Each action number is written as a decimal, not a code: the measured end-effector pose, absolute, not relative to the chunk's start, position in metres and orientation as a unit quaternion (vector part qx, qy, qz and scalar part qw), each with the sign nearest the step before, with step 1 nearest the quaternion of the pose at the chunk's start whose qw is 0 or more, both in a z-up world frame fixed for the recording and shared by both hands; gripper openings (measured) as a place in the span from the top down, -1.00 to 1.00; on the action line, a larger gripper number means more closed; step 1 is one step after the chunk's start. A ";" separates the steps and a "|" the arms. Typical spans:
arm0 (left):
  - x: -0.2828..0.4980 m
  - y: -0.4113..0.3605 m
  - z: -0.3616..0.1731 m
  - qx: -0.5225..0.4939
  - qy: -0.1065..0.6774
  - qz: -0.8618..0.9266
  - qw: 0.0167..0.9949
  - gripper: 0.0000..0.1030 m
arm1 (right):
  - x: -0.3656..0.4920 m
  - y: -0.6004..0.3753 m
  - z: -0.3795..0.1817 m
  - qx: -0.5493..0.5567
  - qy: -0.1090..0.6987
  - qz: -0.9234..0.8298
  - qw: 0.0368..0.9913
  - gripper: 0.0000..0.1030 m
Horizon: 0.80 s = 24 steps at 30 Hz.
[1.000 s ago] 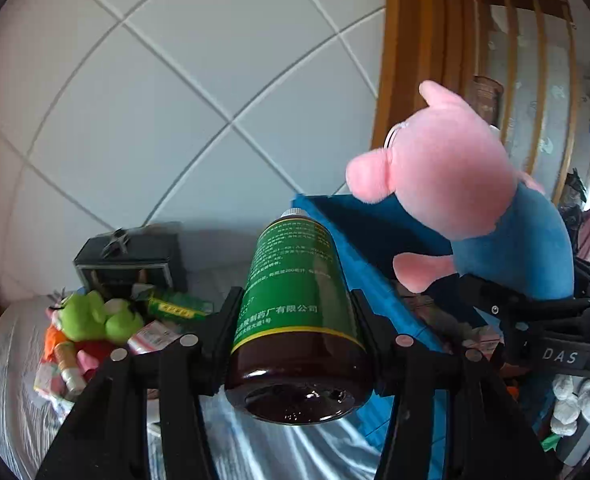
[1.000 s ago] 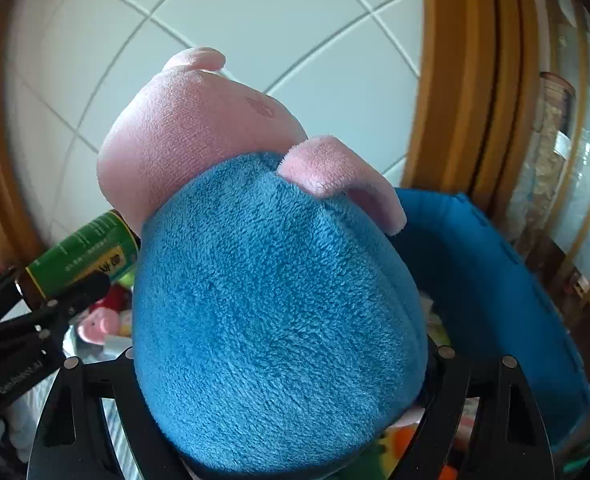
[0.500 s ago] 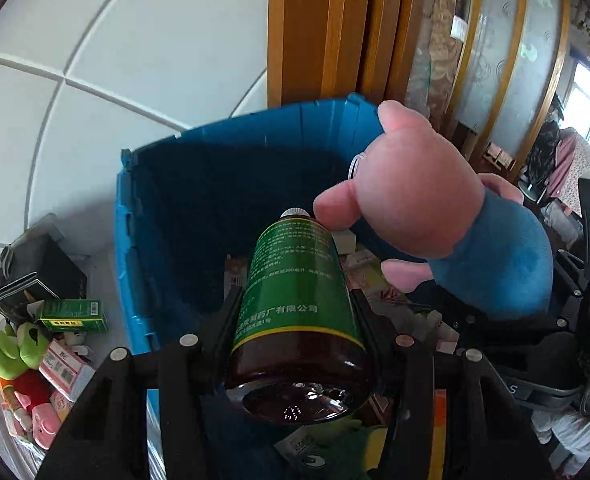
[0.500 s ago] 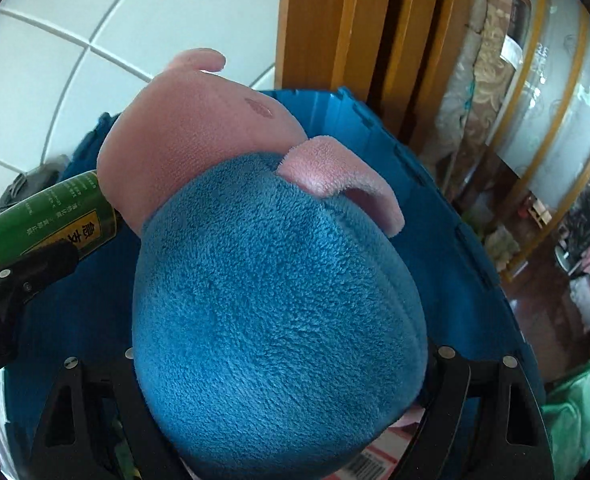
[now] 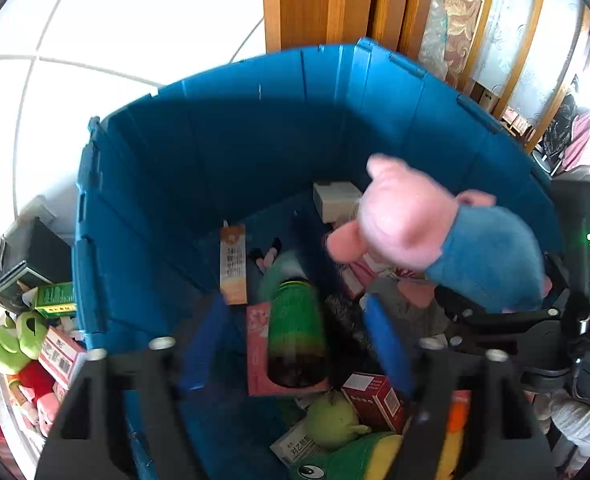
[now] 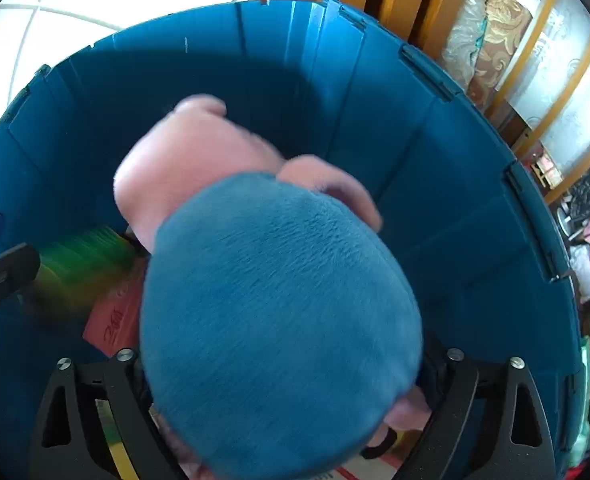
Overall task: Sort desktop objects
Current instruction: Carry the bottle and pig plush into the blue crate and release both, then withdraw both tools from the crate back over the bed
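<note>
My left gripper [image 5: 295, 344] is open above the blue bin [image 5: 143, 208]. The brown bottle with a green label [image 5: 295, 336] is blurred, free between the spread blue pads and dropping into the bin. It also shows as a green blur in the right wrist view [image 6: 83, 260]. The pink pig plush in a blue shirt [image 6: 271, 312] fills the right wrist view over the bin [image 6: 455, 160]. My right gripper [image 6: 287, 400] has its jaws spread beside the plush, which looks blurred and loose. The plush shows in the left wrist view [image 5: 447, 240] too.
The bin holds boxes [image 5: 233, 264], a red carton [image 5: 375, 400] and green plush toys [image 5: 335, 424]. Left of the bin lie a green frog plush [image 5: 11, 344], small boxes [image 5: 59, 352] and a black box [image 5: 15, 256]. A wooden door frame [image 5: 315, 4] stands behind.
Both grippers moved over the bin and tilted down. The left jaws opened and the bottle fell away. The right jaws widened and the plush slipped forward.
</note>
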State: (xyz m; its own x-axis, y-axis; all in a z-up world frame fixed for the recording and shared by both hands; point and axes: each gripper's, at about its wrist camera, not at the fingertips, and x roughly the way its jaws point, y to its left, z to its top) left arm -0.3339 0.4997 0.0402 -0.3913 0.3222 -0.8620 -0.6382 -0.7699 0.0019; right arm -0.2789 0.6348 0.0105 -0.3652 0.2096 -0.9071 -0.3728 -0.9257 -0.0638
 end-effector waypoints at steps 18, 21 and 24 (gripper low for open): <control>-0.294 0.414 0.096 -0.413 0.146 0.851 0.289 -0.58 | -0.224 0.592 0.073 -0.482 0.046 0.862 0.152 -1.00; -0.283 0.375 0.109 -0.390 0.127 0.867 0.283 -0.58 | -0.212 0.566 0.096 -0.458 0.033 0.878 0.134 -1.00; -0.272 0.334 0.117 -0.366 0.109 0.884 0.272 -0.58 | -0.200 0.534 0.111 -0.434 0.027 0.894 0.107 -1.00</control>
